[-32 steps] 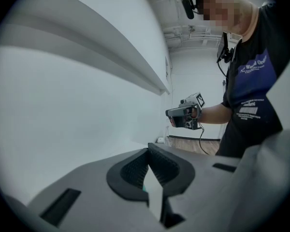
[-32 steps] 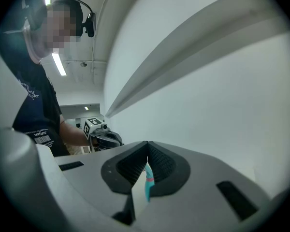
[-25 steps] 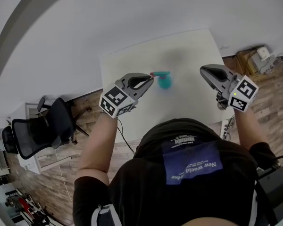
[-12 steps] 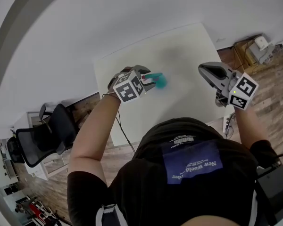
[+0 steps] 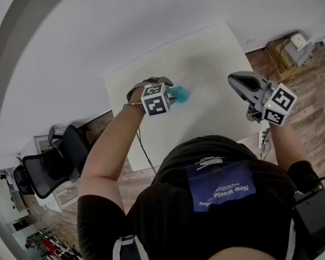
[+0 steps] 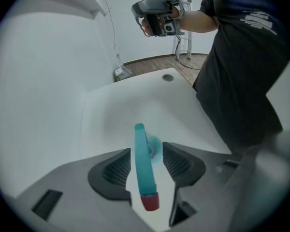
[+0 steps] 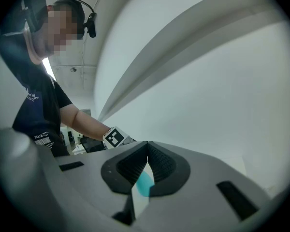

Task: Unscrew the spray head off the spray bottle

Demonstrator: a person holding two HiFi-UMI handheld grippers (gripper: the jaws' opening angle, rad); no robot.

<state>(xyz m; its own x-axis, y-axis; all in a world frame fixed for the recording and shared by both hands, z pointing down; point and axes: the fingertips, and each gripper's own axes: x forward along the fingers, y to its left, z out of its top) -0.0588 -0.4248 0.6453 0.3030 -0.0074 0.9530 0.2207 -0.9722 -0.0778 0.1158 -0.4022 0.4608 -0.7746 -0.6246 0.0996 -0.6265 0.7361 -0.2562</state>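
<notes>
Left tongs (image 6: 146, 150) point steeply down over the teal spray bottle (image 5: 182, 95) standing on the white surface (image 5: 206, 58); jaws have just been opening, now apart either side of the spray head (image 6: 144, 173), pads clear of it. Right tongs (image 7: 147, 159) closed tip to tip, well apart to the right. Black office chair (image 5: 46, 172) on the wood floor (image 5: 105, 124), left of the surface.
</notes>
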